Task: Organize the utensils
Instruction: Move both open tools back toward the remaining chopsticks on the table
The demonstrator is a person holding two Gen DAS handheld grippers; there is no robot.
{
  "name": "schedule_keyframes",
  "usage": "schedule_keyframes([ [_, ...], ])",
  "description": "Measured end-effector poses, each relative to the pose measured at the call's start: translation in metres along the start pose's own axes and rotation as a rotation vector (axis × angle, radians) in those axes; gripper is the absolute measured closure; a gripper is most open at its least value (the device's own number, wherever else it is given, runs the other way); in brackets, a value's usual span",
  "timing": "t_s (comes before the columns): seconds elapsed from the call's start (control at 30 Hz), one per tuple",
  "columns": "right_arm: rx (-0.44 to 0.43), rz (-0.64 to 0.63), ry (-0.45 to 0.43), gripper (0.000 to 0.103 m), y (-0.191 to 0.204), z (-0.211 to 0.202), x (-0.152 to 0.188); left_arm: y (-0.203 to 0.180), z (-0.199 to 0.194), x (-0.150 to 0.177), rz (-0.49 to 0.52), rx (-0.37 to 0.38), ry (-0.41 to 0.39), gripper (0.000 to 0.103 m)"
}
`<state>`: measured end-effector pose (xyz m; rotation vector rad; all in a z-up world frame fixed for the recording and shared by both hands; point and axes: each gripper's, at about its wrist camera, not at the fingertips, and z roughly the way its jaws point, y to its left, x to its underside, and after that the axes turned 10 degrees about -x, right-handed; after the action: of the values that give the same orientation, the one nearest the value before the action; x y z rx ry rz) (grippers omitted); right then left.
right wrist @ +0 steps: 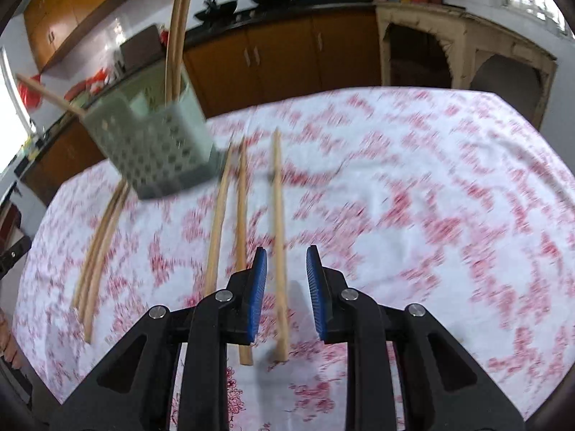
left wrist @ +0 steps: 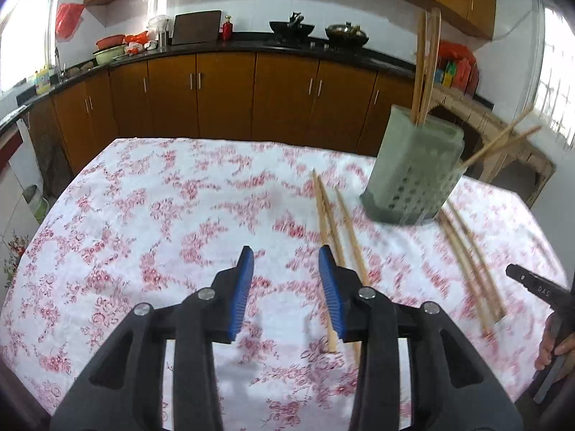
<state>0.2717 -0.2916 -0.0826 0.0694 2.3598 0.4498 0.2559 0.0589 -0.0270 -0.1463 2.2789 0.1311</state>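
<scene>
Both grippers hang over the floral-clothed tabletop (left wrist: 151, 215) with nothing between their fingers. The left gripper (left wrist: 286, 256) stands released, its blue pads well apart over bare cloth, with a group of chopsticks (left wrist: 332, 237) lying just beside its right finger. The right gripper (right wrist: 286, 256) is also released, with a narrower gap, and one chopstick (right wrist: 278, 215) runs on the cloth beneath that gap.

The green perforated holder (left wrist: 417, 176) stands toward the far edge of the tabletop, a few chopsticks already upright or leaning in it. More loose sticks (left wrist: 470, 262) lie nearer the right edge.

To do this step well, I judge each gripper should settle on one stick only, pads square across its middle so it does not pivot, and close firmly, since the round, smooth wood will likely roll on the cloth. The right gripper is nearly lined up; the left needs shifting toward the sticks at its right.

The only writing visible is faint lettering on the other gripper's black body (left wrist: 539, 287), seemingly "DAS".
</scene>
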Motion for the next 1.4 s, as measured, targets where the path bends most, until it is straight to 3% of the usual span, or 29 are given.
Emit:
schedule_keyframes([
  [0.07, 0.009, -0.016, 0.019, 0.080, 0.000, 0.007, 0.006, -0.005, 0.004, 0.006, 0.007, -0.002, 0.000, 0.052],
  [0.3, 0.050, -0.043, 0.043, 0.083, -0.003, 0.019, 0.014, -0.012, 0.013, 0.022, 0.028, 0.018, 0.046, 0.044],
  [0.5, 0.072, -0.082, 0.036, 0.083, 0.001, 0.021, 0.017, -0.019, 0.018, 0.030, 0.031, 0.010, 0.061, 0.019],
  [0.7, 0.078, -0.080, 0.028, 0.084, 0.001, 0.018, 0.018, -0.026, 0.024, 0.032, 0.069, -0.007, 0.063, 0.015],
  [0.73, 0.080, -0.081, 0.028, 0.084, 0.001, 0.018, 0.018, -0.027, 0.025, 0.032, 0.074, -0.004, 0.066, 0.016],
  [0.87, 0.081, -0.081, 0.027, 0.084, 0.001, 0.021, 0.018, -0.029, 0.040, 0.031, 0.087, 0.006, 0.112, 0.044],
  [0.97, 0.081, -0.081, 0.027, 0.084, 0.001, 0.021, 0.018, -0.033, 0.049, 0.032, 0.104, 0.024, 0.143, 0.058],
  [1.13, 0.086, -0.076, 0.028, 0.084, 0.001, 0.021, 0.017, -0.042, 0.055, 0.034, 0.128, 0.053, 0.160, 0.065],
  [1.37, 0.096, -0.089, 0.026, 0.084, 0.004, 0.023, 0.017, -0.054, 0.064, 0.035, 0.153, 0.034, 0.170, 0.090],
  [1.4, 0.098, -0.091, 0.026, 0.089, 0.005, 0.024, 0.017, -0.054, 0.065, 0.034, 0.149, 0.029, 0.172, 0.093],
])
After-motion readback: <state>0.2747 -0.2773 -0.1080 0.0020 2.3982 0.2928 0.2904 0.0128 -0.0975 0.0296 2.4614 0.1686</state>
